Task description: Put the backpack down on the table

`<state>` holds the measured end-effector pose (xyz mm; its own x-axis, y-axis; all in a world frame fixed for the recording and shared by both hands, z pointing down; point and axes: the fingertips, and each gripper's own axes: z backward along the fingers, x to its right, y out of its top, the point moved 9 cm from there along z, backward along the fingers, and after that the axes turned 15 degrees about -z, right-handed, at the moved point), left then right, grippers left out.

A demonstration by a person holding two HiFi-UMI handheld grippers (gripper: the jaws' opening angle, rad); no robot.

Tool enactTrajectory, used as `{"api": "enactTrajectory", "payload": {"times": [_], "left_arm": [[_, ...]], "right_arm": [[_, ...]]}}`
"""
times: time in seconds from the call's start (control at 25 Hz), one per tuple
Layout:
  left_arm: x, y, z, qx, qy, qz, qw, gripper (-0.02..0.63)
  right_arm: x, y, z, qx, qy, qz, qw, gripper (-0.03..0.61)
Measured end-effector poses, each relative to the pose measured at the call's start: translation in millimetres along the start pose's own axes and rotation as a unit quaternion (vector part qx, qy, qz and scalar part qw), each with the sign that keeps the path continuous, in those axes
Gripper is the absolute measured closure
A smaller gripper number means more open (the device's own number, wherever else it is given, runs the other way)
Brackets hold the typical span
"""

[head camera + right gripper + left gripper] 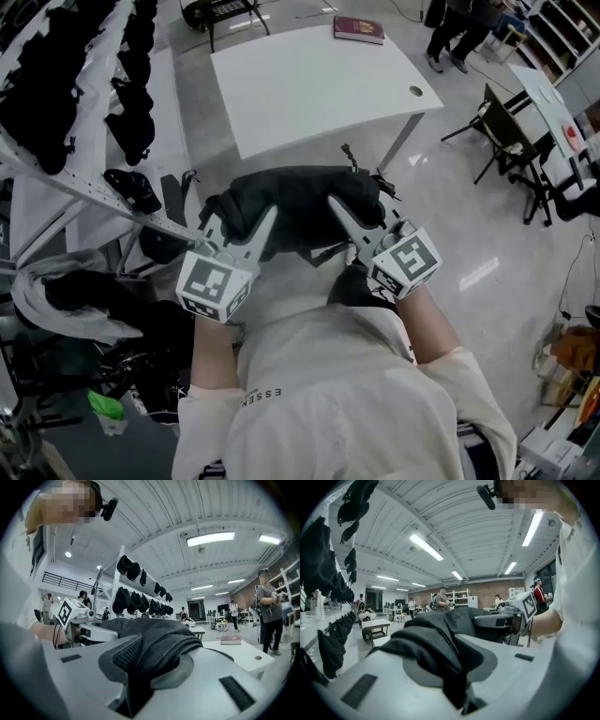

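A black backpack (305, 206) hangs in the air in front of the person, held from both sides, short of the white table (300, 84). My left gripper (251, 234) is shut on the backpack's left side, with dark fabric (436, 653) pinched between its jaws. My right gripper (345, 217) is shut on the right side, clamping a padded black strap (159, 658). The left gripper view shows the right gripper (506, 620) across the bag, and the right gripper view shows the left gripper (84, 627) the same way. The table (239, 651) lies just beyond the bag.
A dark red book (359, 29) lies at the table's far edge. A white rack (84, 178) hung with several black bags stands at the left. Black chairs (511, 141) stand at the right, and people (459, 28) stand beyond the table.
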<state>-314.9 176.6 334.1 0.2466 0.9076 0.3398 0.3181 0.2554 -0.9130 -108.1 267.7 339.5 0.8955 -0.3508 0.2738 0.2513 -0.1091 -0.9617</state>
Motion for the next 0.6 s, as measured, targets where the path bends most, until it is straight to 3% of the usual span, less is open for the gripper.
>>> {"api": "enactTrajectory", "payload": {"times": [0.6], "left_arm": [[-58, 70, -216, -0.021, 0.077, 0.014, 0.9967, 0.541]], "right_arm": [[239, 103, -54, -0.011, 0.096, 0.026, 0.995, 0.499]]}}
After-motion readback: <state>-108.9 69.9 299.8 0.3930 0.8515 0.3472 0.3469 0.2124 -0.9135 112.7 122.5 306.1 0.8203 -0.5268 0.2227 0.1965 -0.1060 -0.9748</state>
